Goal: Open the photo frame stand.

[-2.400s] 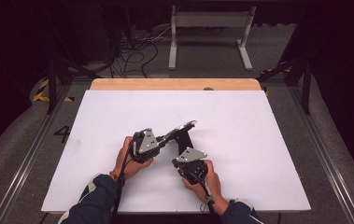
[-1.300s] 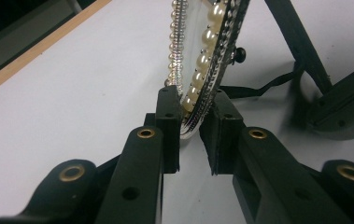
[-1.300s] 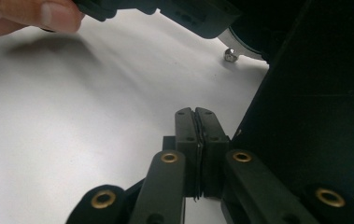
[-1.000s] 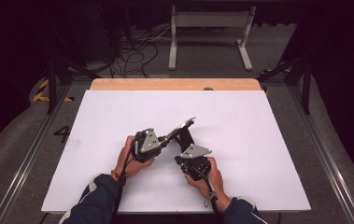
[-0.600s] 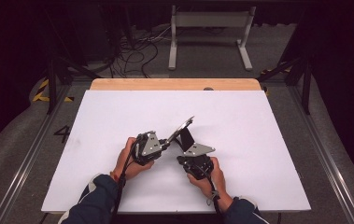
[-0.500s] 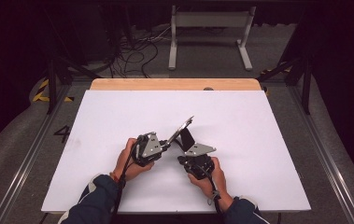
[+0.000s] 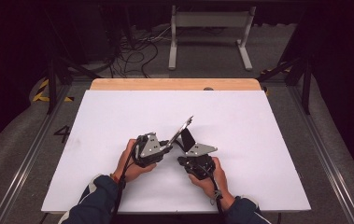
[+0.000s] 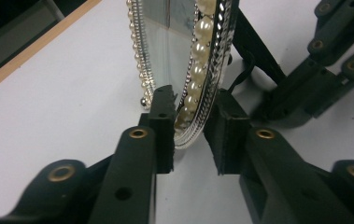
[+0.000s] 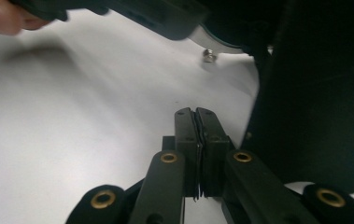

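A small oval mirror [image 8: 184, 56] with a pearl and silver rim stands tilted on the white table [image 7: 258, 126], propped by its black back stand [image 9: 315, 93]. My left gripper [image 8: 191, 126] comes in from the left. Its jaws have just been opening and now flank the mirror's lower rim with slight gaps, so the pads no longer press on it. My right gripper [image 9: 195, 114] sits low on the table beside the stand, pads shut flat together with nothing seen between them. In the high view the mirror [image 7: 184, 129] rises between both hands.
The white table has a wooden strip [image 7: 174, 84] along its far edge. Dark floor with cables and a metal stand's legs [image 7: 207, 42] lies beyond. A small metal ball foot [image 9: 207, 56] of the mirror rests on the table.
The mirror has tipped up steeper than it stood earlier, and the right hand has shifted slightly right near its stand. In the last half second both hands barely move.
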{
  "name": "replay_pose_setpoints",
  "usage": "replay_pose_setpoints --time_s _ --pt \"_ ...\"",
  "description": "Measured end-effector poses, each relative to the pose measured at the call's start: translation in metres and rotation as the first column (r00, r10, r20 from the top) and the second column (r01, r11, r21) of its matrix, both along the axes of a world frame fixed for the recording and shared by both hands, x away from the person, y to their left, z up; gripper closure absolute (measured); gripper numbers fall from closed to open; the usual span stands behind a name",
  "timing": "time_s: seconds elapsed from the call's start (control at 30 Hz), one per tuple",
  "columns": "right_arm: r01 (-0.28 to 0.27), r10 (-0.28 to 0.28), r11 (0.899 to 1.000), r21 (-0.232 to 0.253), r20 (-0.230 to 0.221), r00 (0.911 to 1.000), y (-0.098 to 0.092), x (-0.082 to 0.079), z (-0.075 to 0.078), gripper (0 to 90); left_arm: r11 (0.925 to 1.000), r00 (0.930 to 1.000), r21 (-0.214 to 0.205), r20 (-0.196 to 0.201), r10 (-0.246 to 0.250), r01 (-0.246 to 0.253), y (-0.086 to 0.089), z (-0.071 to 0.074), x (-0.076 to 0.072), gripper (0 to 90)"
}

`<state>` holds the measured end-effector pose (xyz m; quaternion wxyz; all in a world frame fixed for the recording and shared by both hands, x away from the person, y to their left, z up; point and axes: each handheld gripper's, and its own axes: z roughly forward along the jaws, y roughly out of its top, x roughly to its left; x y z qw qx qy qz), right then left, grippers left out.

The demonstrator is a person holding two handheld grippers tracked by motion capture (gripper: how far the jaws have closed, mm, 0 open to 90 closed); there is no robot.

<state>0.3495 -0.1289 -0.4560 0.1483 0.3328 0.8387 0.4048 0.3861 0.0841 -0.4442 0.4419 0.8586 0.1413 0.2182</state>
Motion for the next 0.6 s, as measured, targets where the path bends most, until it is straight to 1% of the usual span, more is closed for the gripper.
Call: replay_pose_setpoints --time_s 0.1,0.17,0.23,0.3,0.33,0.4,0.47,0.53,0.6 --pt "-0.012 0.012 1.0 0.001 0.004 0.9999 0.0018 -0.0018 0.0009 88.8 0.9997 0.9998 0.015 -0.007 0.019 -0.019 -0.0041 -0.0042 0.0032 65.6" --pt "-0.014 0.014 1.0 -0.001 0.005 0.9999 0.0018 -0.0019 0.0013 88.4 0.999 0.999 0.021 -0.019 0.04 -0.04 -0.0054 -0.007 0.0061 64.3" --pt "-0.006 0.006 1.0 0.005 0.006 1.0 -0.0002 -0.0008 0.0024 88.0 0.9991 0.9987 0.003 -0.029 0.043 -0.043 -0.0045 -0.0081 0.008 64.7" --pt "0.002 -0.002 1.0 0.008 0.007 1.0 -0.0025 0.0 0.0037 88.0 0.9987 0.9984 -0.013 -0.028 0.05 -0.05 -0.0025 -0.0068 0.0085 64.9" --pt "0.003 -0.003 1.0 0.01 0.009 1.0 -0.0035 0.0004 0.0043 88.0 0.9989 0.9986 -0.016 -0.027 0.045 -0.045 -0.0021 -0.0062 0.0083 65.0" --pt "0.009 -0.009 1.0 0.014 0.011 0.9999 -0.0054 0.001 0.0054 88.0 0.9993 0.9991 -0.015 -0.026 0.033 -0.033 -0.0022 -0.0055 0.0072 67.0" --pt "0.011 -0.011 1.0 0.019 0.007 0.9999 -0.0064 0.0013 0.006 88.2 0.9995 0.9995 -0.022 -0.025 0.02 -0.021 -0.0026 -0.0048 0.0059 70.9" --pt "0.011 -0.011 1.0 0.017 0.008 0.9999 -0.0064 0.0012 0.0061 88.2 0.9997 0.9999 -0.021 -0.012 0.01 -0.01 -0.0028 -0.0037 0.0049 74.2" --pt "0.011 -0.011 1.0 0.017 0.008 0.9999 -0.0065 0.0013 0.0061 88.6 0.9999 1.0 -0.016 -0.007 0.006 -0.006 -0.0022 -0.0031 0.0045 75.1"
